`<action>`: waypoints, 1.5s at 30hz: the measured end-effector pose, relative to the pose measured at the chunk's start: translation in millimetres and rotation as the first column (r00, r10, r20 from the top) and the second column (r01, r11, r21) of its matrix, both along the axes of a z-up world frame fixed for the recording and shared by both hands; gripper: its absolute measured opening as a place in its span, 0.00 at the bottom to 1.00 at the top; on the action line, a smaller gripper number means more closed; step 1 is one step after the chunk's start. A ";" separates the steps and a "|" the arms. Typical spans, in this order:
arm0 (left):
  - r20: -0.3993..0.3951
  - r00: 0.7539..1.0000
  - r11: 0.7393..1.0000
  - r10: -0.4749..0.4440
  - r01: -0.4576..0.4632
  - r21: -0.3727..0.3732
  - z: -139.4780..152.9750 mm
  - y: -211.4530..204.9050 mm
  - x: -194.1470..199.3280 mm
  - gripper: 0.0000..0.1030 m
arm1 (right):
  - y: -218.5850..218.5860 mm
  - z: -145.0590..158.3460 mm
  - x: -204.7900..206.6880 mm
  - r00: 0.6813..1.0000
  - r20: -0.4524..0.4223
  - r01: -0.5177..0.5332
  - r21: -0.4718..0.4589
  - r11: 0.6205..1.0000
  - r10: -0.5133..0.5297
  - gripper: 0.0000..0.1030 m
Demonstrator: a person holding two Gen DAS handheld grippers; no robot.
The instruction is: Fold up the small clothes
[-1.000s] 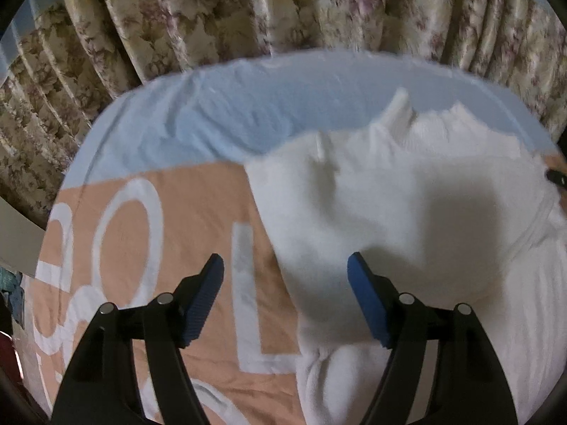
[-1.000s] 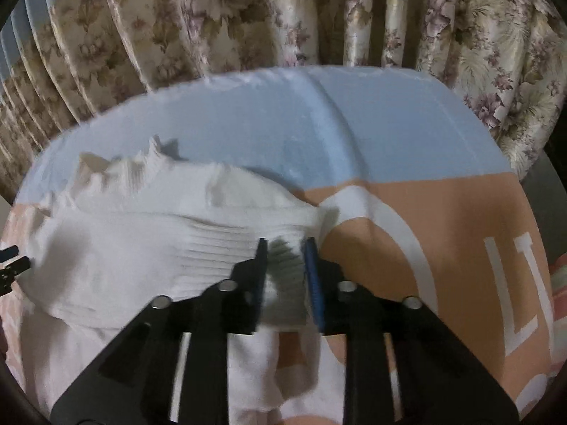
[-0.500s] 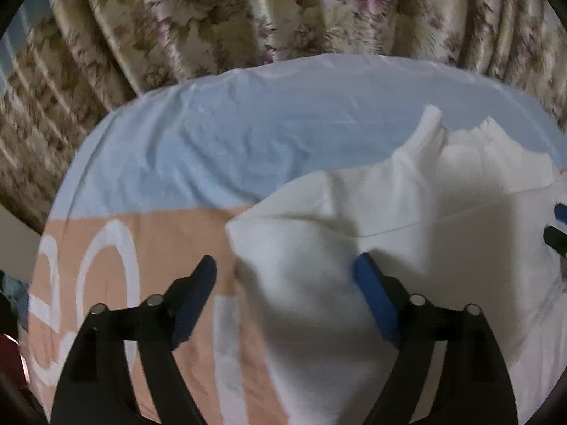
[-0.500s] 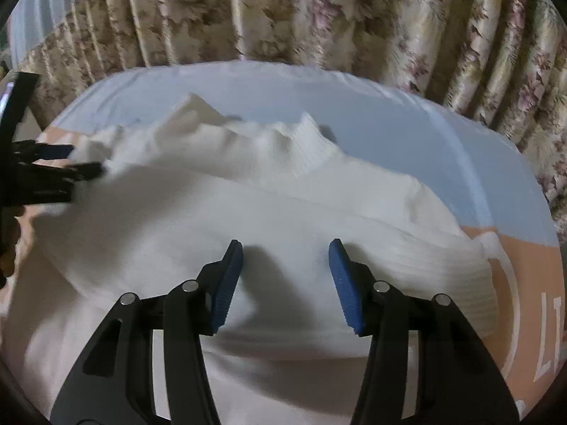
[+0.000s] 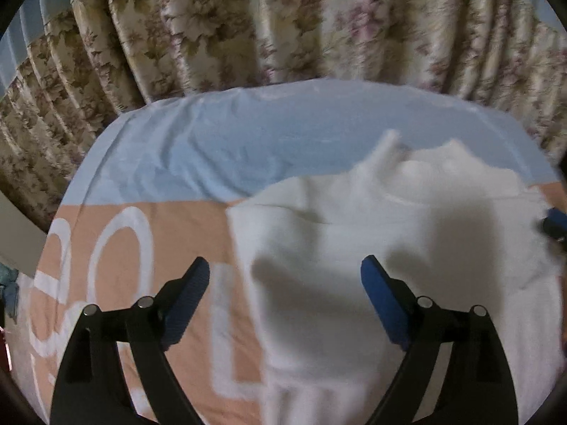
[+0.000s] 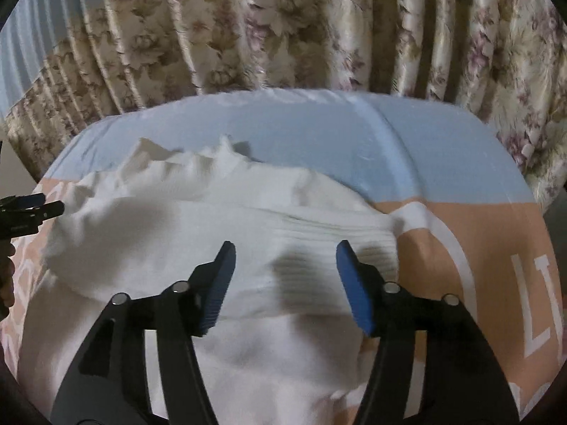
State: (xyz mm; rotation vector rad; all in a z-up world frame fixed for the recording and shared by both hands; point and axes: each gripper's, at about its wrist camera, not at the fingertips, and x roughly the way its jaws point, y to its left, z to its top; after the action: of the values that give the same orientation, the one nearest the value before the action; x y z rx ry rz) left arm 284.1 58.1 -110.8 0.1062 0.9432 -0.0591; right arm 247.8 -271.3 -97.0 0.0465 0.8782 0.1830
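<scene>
A white knit sweater (image 5: 407, 233) lies partly folded on the bed, its collar toward the curtain. My left gripper (image 5: 283, 265) hovers open over the sweater's left edge, with nothing between its blue pads. In the right wrist view the sweater (image 6: 170, 241) has a ribbed sleeve end (image 6: 358, 230) folded across its right side. My right gripper (image 6: 285, 248) hangs just above that fold. Its jaws are opening and the cloth lies below them, not pinched. The left gripper (image 6: 51, 202) also shows at the far left edge, and the right gripper's tip (image 5: 554, 221) at the far right.
The bed sheet (image 5: 212, 148) is light blue at the far end and peach with big white letters (image 6: 535, 304) nearer me. A flowered curtain (image 5: 283, 17) hangs right behind the bed. A hand (image 6: 5, 276) shows at the left edge.
My right gripper was nearly shut on the ribbed sleeve end; it has let go, opened and drawn back. The left gripper's jaws widened a little and its view shifted along the sweater's edge.
</scene>
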 end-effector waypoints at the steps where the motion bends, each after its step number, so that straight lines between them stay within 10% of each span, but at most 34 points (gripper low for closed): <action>1: 0.001 1.000 1.000 -0.008 0.008 0.002 1.1 -9.9 -6.7 0.89 | 9.1 1.7 -5.5 1.000 -0.005 -0.017 -0.006 1.000 0.017 0.62; 8: -0.055 0.998 0.998 -0.037 0.040 0.056 -34.5 -51.3 -21.8 0.89 | 62.5 -18.0 -25.4 0.993 -0.048 -0.114 -0.061 0.992 0.111 0.62; 18: -0.041 0.999 0.999 0.007 -0.005 0.043 -32.4 -34.4 -36.2 0.89 | -2.2 -22.7 -32.6 0.999 -0.052 -0.002 -0.017 1.000 0.001 0.55; 29: -0.004 0.998 0.998 0.057 -0.057 -0.012 27.4 -36.9 -97.7 0.98 | 26.6 33.0 -81.2 0.996 0.013 -0.092 0.066 0.994 0.092 0.97; 45: 0.032 0.988 0.988 0.149 -0.147 -0.050 45.3 3.2 -215.4 0.98 | 24.4 55.7 -195.4 1.000 0.006 -0.031 0.067 0.997 0.031 0.97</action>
State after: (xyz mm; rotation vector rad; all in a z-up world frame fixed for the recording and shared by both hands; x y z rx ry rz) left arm 68.7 61.3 -65.5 -0.0067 0.9114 0.0574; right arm 52.4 -246.9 -41.3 0.0953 0.8679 0.2417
